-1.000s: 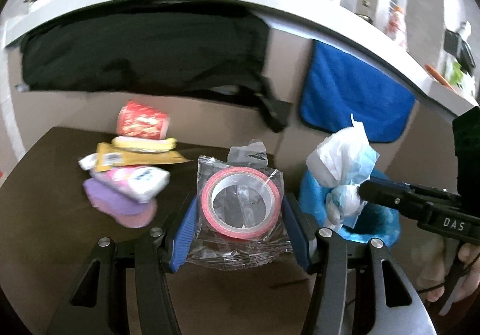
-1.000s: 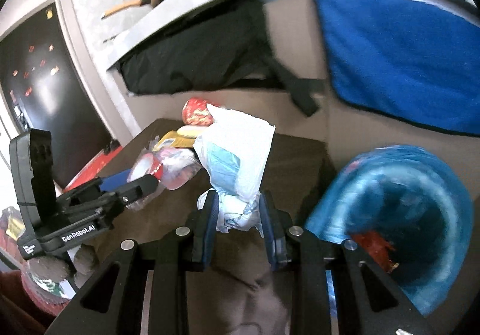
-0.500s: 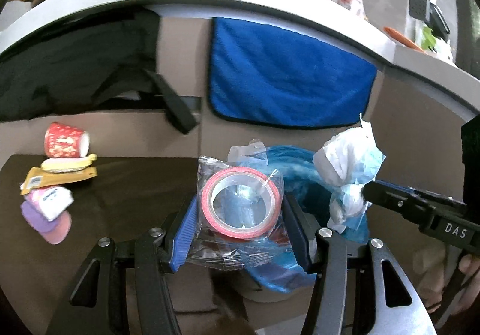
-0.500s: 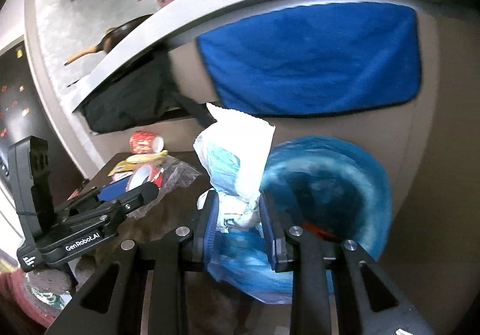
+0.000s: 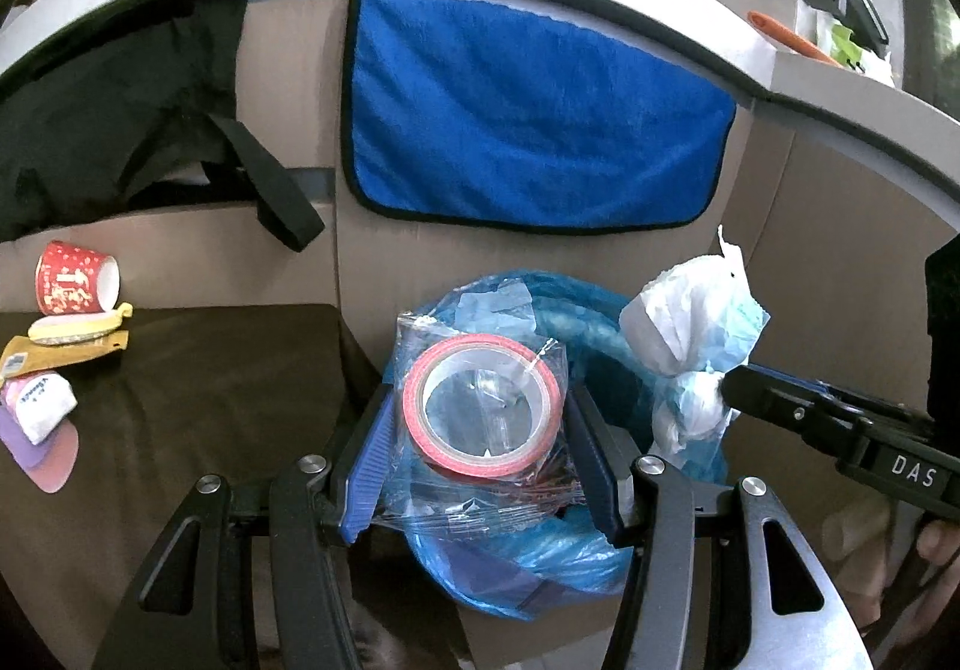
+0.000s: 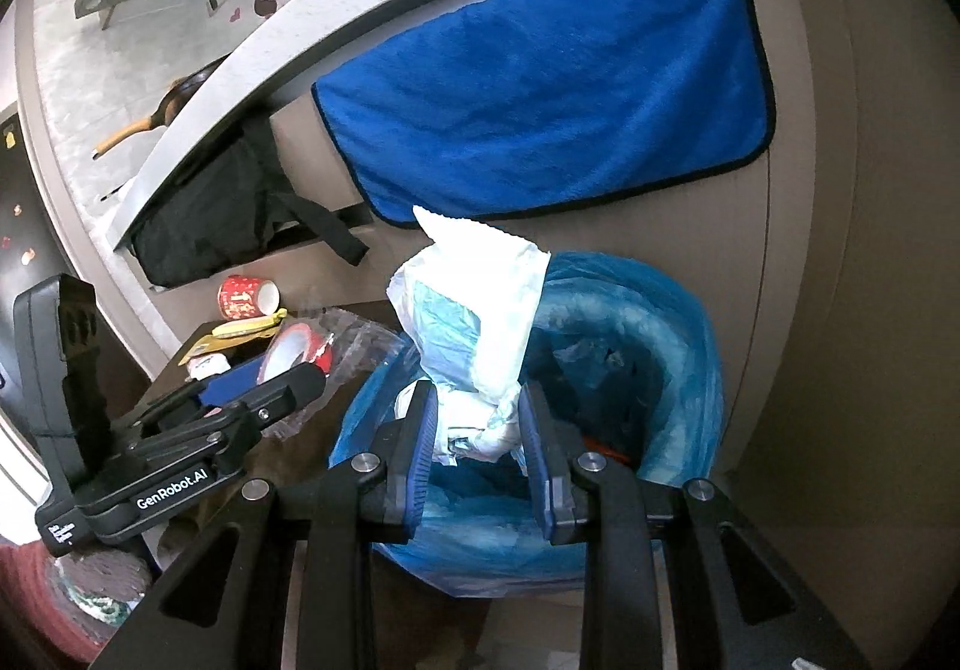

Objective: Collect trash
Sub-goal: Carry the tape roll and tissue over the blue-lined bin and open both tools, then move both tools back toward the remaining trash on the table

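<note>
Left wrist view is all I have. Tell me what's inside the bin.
Observer: A red-orange scrap lies low in the bin, partly hidden behind the right gripper.
Operator: Report that gripper's hold.
Observer: Both pads pinch the lower end of the wad. Its top flares above them, in front of the left part of the bin's opening.
Operator: Give me my tape's place from that side.
Observer: From the right wrist, the tape shows left of the bin's rim, not in front of the opening.
</note>
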Motion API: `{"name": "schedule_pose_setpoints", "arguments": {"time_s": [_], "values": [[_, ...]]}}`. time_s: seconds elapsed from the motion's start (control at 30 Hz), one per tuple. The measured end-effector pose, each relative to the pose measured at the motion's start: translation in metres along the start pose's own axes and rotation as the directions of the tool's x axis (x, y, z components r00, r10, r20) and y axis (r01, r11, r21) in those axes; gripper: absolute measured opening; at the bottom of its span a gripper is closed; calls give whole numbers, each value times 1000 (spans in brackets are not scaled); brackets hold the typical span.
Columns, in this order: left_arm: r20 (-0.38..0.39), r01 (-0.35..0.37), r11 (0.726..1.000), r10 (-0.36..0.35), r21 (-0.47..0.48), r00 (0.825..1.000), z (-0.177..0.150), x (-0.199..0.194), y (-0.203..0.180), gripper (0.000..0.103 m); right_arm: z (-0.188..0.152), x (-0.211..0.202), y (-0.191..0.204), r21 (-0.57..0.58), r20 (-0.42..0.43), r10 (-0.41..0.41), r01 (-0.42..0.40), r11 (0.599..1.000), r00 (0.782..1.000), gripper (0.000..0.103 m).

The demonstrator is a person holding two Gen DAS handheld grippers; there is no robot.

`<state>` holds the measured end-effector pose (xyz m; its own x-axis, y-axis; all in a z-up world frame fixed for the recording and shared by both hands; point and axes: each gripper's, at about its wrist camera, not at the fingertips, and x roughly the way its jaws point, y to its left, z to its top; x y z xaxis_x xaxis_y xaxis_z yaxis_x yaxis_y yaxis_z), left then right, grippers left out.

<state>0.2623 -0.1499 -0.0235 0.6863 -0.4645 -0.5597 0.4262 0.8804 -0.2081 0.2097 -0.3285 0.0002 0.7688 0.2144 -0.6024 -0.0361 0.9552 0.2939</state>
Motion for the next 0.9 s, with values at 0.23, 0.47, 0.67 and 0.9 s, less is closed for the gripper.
{"name": "schedule_pose_setpoints", "arguments": {"time_s": [0.23, 0.47, 0.67, 0.9], "values": [[-23, -4, 1000, 4, 3, 1000, 4, 15, 0, 56, -2, 11, -6, 13, -13, -7, 7, 1000, 1000, 25], [-74, 3, 1000, -5, -22, 997, 9, 36, 5, 56, -1, 29, -18, 32, -37, -23, 24, 999, 999, 25], [-124, 38, 999, -43, -38, 991, 7, 57, 4, 56, -1, 41, -30, 55, -55, -37, 40, 998, 998, 26], [-140, 151, 983, -164, -104, 976, 12, 67, 18, 71, -8, 42, -37, 66, -39, -59, 62, 996, 997, 58]]}}
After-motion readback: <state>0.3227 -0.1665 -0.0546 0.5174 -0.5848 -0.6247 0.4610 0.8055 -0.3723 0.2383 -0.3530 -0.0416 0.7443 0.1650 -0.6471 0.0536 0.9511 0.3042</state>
